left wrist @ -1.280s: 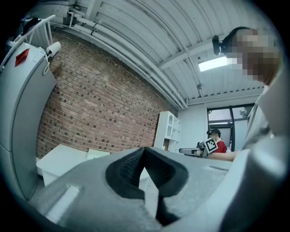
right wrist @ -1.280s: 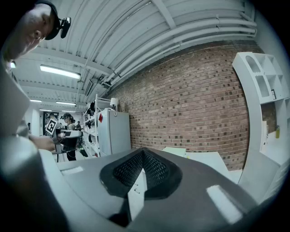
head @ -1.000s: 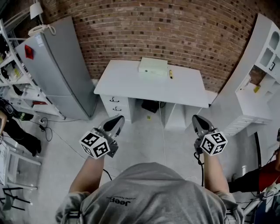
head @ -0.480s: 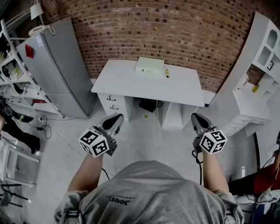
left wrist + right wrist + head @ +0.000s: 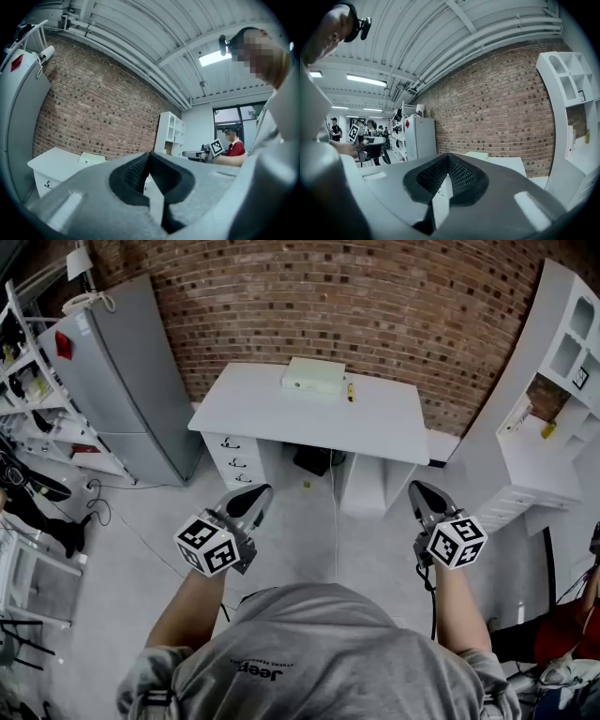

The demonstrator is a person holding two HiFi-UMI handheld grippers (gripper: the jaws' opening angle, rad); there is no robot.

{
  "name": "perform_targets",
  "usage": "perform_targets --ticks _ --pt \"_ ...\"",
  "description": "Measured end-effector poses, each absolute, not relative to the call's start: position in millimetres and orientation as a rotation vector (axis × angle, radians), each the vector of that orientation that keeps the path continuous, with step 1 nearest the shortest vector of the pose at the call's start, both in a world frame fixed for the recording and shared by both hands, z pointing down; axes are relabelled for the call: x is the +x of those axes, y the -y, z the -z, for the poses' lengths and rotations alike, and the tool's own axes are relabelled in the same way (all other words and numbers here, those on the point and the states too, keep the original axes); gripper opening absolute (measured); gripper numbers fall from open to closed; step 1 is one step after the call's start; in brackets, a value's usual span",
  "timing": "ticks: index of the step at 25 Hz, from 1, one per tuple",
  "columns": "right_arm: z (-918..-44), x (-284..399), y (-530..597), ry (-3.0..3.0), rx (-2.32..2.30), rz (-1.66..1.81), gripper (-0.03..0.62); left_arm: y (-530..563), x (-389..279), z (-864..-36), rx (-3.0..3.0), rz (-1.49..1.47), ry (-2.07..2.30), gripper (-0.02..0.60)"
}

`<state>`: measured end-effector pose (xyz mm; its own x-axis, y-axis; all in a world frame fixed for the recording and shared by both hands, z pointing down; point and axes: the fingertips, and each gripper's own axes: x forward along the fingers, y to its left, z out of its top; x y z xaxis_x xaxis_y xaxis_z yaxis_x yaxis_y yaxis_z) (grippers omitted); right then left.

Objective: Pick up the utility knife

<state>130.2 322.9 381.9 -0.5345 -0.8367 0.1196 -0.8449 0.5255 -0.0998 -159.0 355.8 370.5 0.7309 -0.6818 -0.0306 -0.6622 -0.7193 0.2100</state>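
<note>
From the head view, saw the left gripper [image 5: 260,493] and the right gripper [image 5: 416,489] held out over the grey floor [image 5: 300,531], well short of the white desk [image 5: 281,423]. Spotted a small yellow thing, probably the utility knife [image 5: 350,390], lying near the desk's back edge just right of a flat white box [image 5: 313,377], well apart from both grippers. In the left gripper view, found the jaws clenched tip to tip with nothing between the dark pads [image 5: 129,176], desk and box far ahead at lower left. In the right gripper view, found likewise: jaws pressed together, empty, brick wall [image 5: 506,108] beyond.
</note>
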Motion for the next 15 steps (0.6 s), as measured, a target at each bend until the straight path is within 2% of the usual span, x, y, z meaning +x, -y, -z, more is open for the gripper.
perform_targets --ticks 8,15 --pt "-394 133 -293 2.7 1.459 -0.271 0.009 -323 -155 -377 2.717 0.154 1.087 -0.003" --pt "-403 107 -221 2.662 1.488 -0.269 0.009 -243 -174 -390 2.733 0.166 1.003 -0.003"
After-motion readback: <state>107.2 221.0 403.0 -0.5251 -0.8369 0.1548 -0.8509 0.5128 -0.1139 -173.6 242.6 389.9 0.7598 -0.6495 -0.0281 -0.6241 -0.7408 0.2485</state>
